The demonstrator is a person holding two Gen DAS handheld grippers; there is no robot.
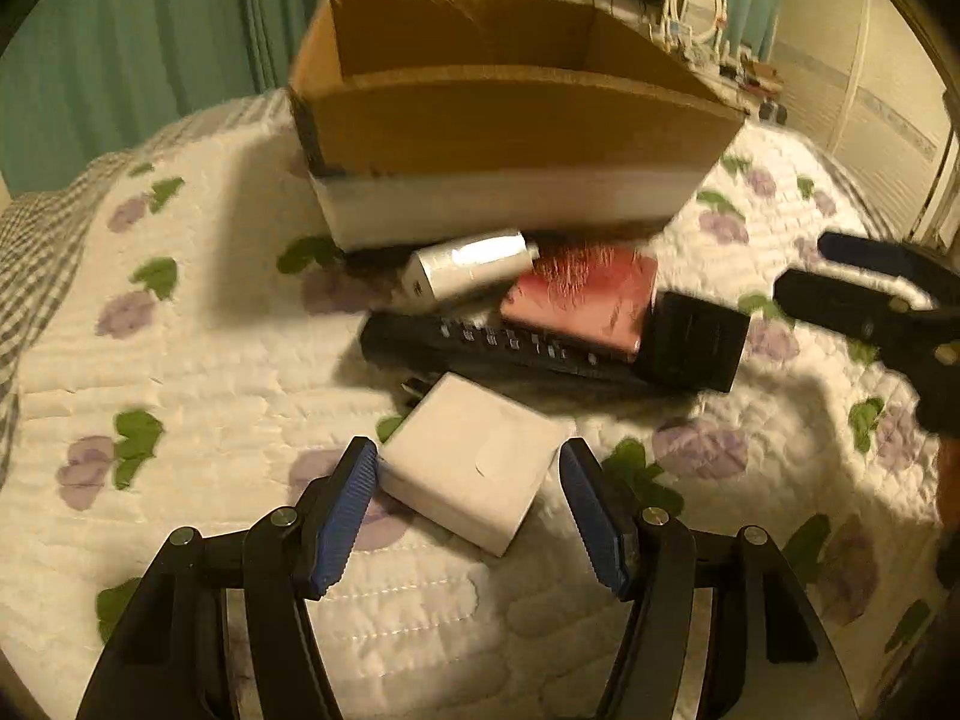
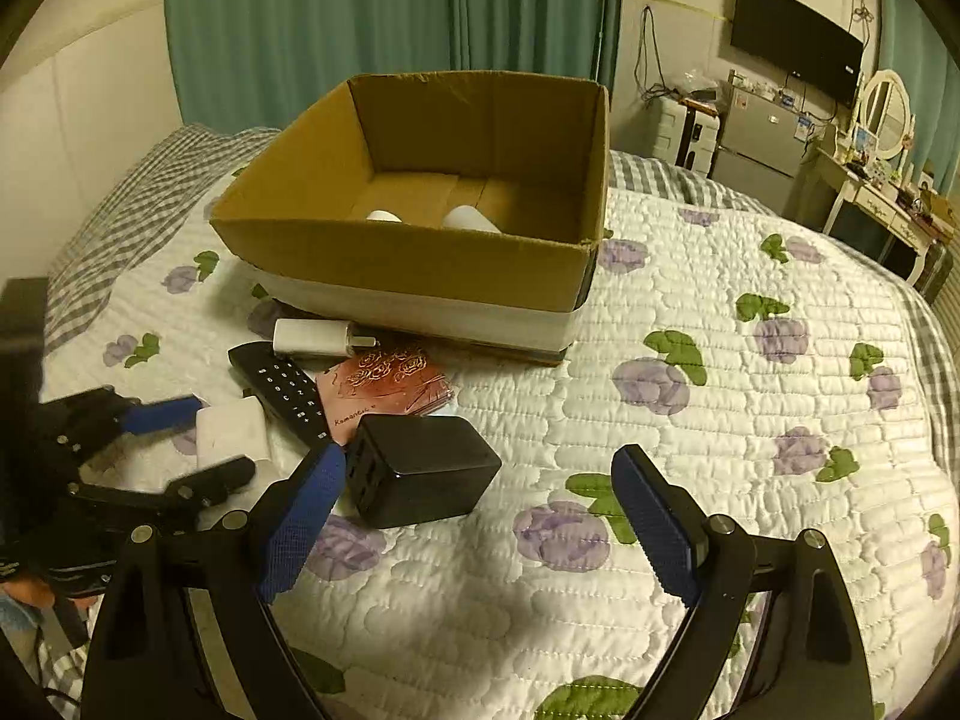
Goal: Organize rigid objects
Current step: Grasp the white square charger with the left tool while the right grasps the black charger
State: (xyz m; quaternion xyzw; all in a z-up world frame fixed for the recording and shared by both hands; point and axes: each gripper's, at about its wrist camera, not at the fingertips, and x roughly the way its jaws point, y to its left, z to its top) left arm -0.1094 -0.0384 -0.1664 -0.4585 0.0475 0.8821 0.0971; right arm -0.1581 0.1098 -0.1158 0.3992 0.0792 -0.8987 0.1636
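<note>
From the left wrist view, the left gripper (image 1: 468, 507) has its jaws spread, one on each side of a white square charger (image 1: 474, 459) lying on the floral quilt (image 1: 180, 372); the left pad looks to be just touching it, though blur makes that uncertain. Beyond lie a black remote control (image 1: 480, 348), a pink patterned case (image 1: 585, 300), a silver-white adapter (image 1: 471, 267) and a black charger block (image 1: 693, 342), all in front of an open cardboard box (image 1: 504, 120).

From the right wrist view, the right gripper (image 2: 480, 516) is spread wide and holds nothing, its left pad just beside the black charger block (image 2: 426, 471). Two white objects (image 2: 471, 219) rest inside the cardboard box (image 2: 420, 252).
</note>
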